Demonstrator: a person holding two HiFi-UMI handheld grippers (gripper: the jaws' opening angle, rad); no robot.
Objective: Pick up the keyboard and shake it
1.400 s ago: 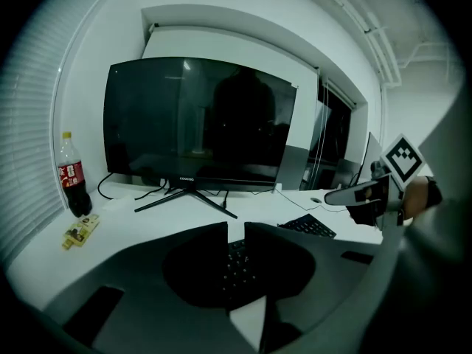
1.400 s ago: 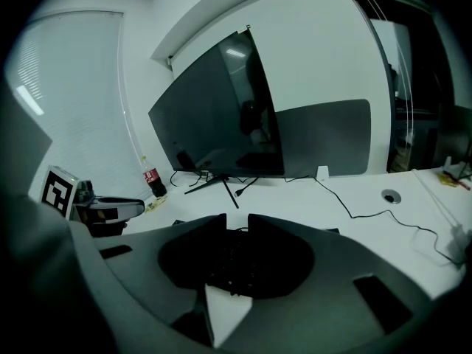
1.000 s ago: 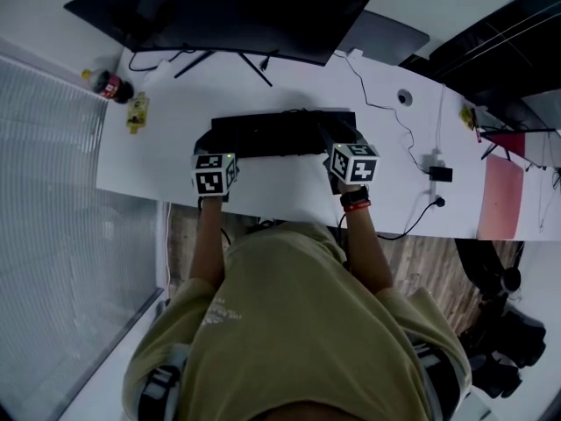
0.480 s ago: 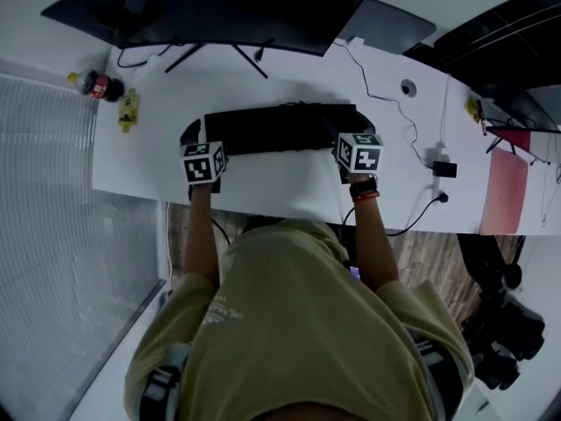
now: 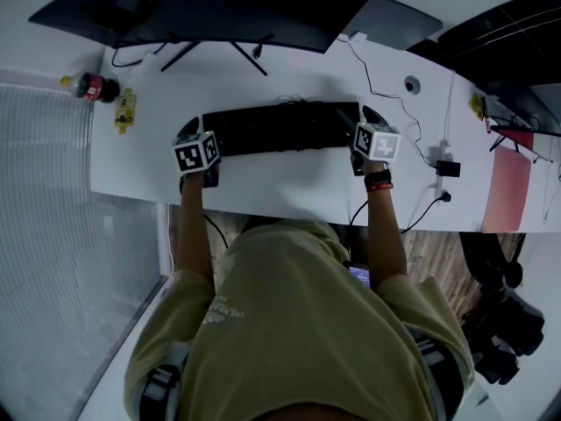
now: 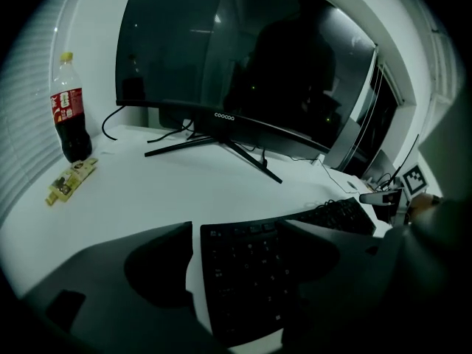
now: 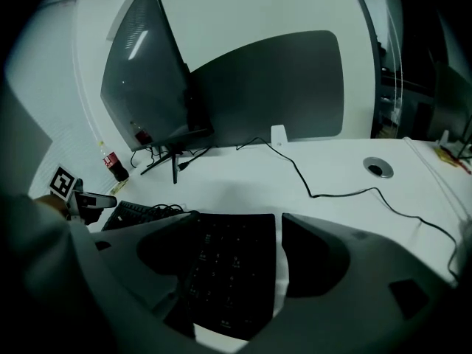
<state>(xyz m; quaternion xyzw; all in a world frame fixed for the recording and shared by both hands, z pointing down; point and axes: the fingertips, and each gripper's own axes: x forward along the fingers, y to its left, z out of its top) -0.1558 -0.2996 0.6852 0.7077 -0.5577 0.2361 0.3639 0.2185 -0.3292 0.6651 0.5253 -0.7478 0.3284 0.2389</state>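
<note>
The black keyboard (image 5: 280, 128) lies flat on the white desk (image 5: 289, 182), in front of the monitor. My left gripper (image 5: 189, 133) is at its left end and my right gripper (image 5: 369, 119) at its right end. Both pairs of jaws are opening. In the left gripper view the keyboard's end (image 6: 247, 279) lies between the wide jaws of the left gripper (image 6: 240, 231), with white desk showing beside the left jaw. In the right gripper view the other end (image 7: 225, 271) lies between the jaws of the right gripper (image 7: 240, 221), with a strip of desk beside the right jaw.
A large dark monitor (image 5: 228, 7) on a splayed stand fills the back. A cola bottle (image 5: 88, 86) and a snack packet (image 5: 125, 110) sit far left. Cables, a desk grommet (image 5: 412, 84) and a plug (image 5: 445, 169) lie at the right, near a pink sheet (image 5: 504, 191).
Both grippers have slid outward from the keyboard's front to its two ends, and their jaws have spread. The keyboard rests on the desk.
</note>
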